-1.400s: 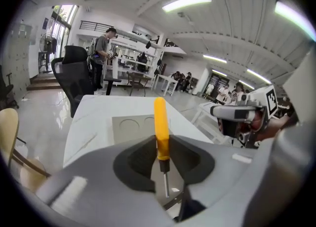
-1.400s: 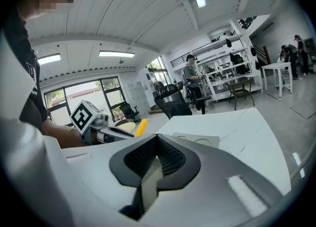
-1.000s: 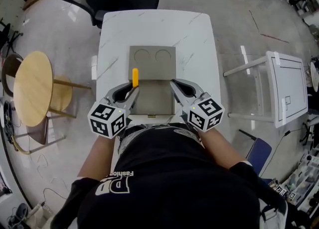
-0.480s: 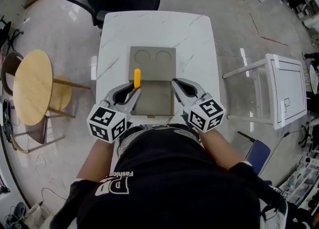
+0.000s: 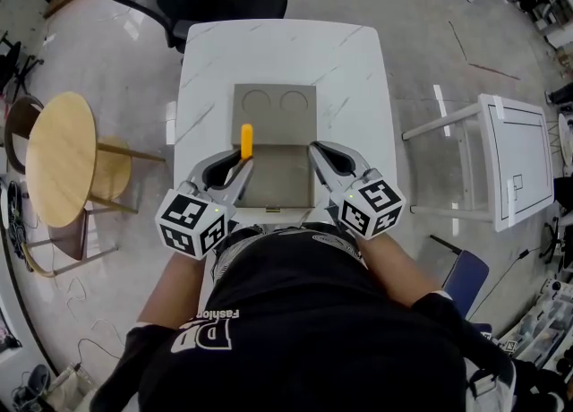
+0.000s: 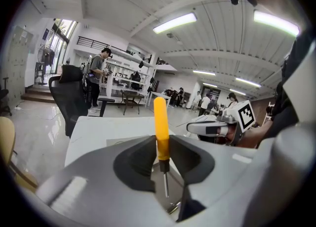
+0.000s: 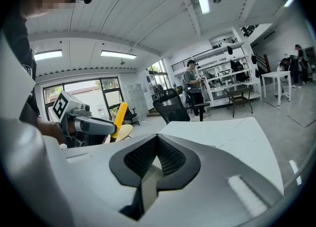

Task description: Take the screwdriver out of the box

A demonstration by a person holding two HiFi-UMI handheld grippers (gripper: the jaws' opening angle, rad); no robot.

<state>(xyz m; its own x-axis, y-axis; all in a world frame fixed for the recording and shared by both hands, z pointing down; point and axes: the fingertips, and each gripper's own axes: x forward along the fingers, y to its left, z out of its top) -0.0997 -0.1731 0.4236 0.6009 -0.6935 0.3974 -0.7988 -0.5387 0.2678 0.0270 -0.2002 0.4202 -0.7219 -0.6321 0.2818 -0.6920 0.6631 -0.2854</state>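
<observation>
Left hand-held gripper (image 5: 243, 163) tight on screwdriver (image 5: 245, 140) at left box (image 5: 282, 179) edge (right hand-held gripper (image 5: 314, 150) closed)

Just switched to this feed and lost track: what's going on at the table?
A person works two hand-held grippers over an open grey box on a white table. The left gripper is clamped on the yellow-handled screwdriver, holding it upright above the box's left side. The right gripper, jaws together and empty, sits at the box's right edge.
</observation>
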